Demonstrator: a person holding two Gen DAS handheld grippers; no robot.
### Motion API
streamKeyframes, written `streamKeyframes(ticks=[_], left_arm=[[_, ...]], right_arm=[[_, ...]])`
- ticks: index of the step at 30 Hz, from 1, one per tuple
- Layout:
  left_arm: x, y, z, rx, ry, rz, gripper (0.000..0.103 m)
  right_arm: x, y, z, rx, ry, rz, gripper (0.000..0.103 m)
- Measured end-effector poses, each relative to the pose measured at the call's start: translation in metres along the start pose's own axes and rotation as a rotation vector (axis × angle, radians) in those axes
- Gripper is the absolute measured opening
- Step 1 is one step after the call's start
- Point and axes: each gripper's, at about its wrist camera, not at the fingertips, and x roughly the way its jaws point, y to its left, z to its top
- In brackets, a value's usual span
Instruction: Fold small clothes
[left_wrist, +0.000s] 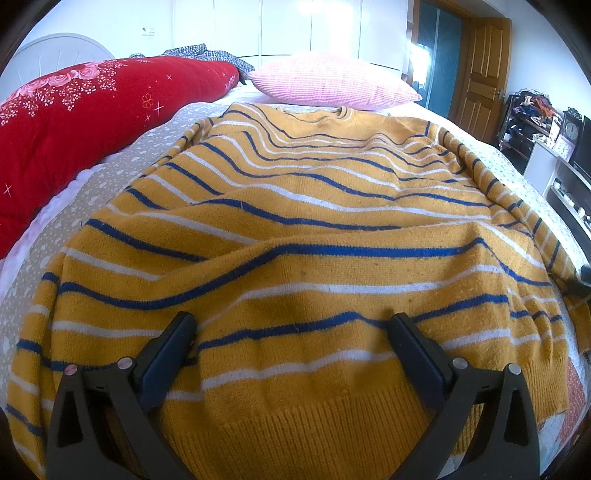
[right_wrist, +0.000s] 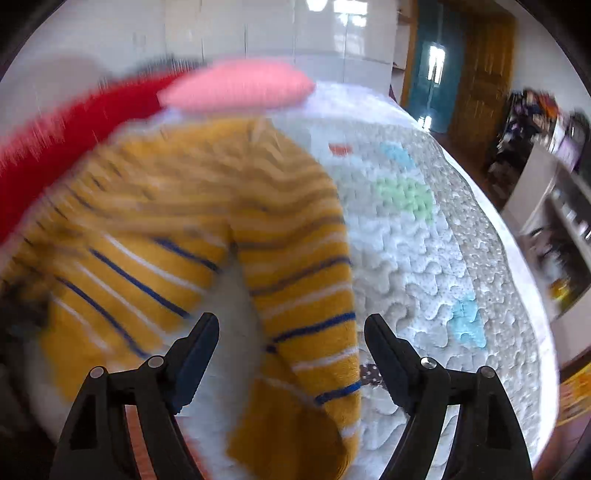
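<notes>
A mustard-yellow knit sweater (left_wrist: 295, 206) with blue and white stripes lies spread on the bed, collar far, ribbed hem near. My left gripper (left_wrist: 291, 325) is open over the hem area, its fingers wide apart just above the fabric, holding nothing. In the blurred right wrist view the sweater's right sleeve (right_wrist: 310, 295) curves down toward me between the fingers. My right gripper (right_wrist: 291, 325) is open around the sleeve near its cuff, not closed on it.
A red floral quilt (left_wrist: 74, 122) lies along the bed's left. A pink pillow (left_wrist: 332, 81) sits beyond the collar. The white quilted bedspread (right_wrist: 436, 258) extends right. A shelf unit (left_wrist: 561, 162) and wooden door (left_wrist: 484, 74) stand at right.
</notes>
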Motion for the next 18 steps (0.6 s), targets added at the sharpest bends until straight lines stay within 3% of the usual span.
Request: streamKeyframes(ticks=[2,3,4,5,7,10,11,12,14,15,16,18], left_arm=[[0.000,0.000,0.000,0.000,-0.001,0.000,0.103],[0.000,0.000,0.000,-0.001,-0.001,-0.001,0.103],[0.000,0.000,0.000,-0.001,-0.003,-0.001,0.103],[0.000,0.000,0.000,-0.001,-0.002,-0.001,0.103],[0.000,0.000,0.000,-0.001,-0.003,-0.001,0.103],[-0.002,0.000,-0.003,0.005,-0.003,0.006,0.103],[-0.002,0.001,-0.003,0.005,-0.002,0.006,0.103],[-0.002,0.001,-0.003,0.005,-0.002,0.006,0.103],[-0.002,0.001,-0.003,0.008,0.005,0.010,0.103],[-0.001,0.001,-0.003,0.010,0.007,0.012,0.103],[-0.002,0.001,-0.003,0.009,0.005,0.012,0.103],[-0.002,0.001,-0.004,0.011,-0.001,0.017,0.103]], right_arm=[[0.016,0.002,-0.006,-0.026,0.069,0.005,0.066],[0.013,-0.002,-0.004,-0.021,0.052,0.025,0.049],[0.010,-0.008,-0.001,-0.006,0.051,0.039,0.016],[0.007,-0.020,0.005,0.028,0.054,0.064,0.013],[-0.002,-0.056,0.023,0.128,0.011,0.032,0.013],[-0.007,-0.115,0.047,0.265,-0.031,-0.194,0.015],[-0.006,-0.131,0.051,0.309,-0.025,-0.274,0.020],[-0.006,-0.147,0.053,0.375,-0.012,-0.332,0.032],[-0.019,-0.155,0.046,0.473,-0.035,-0.282,0.038],[-0.026,-0.148,0.042,0.486,-0.055,-0.235,0.047],[-0.034,-0.134,0.037,0.482,-0.074,-0.158,0.058],[-0.043,-0.096,0.024,0.440,-0.083,0.017,0.060]])
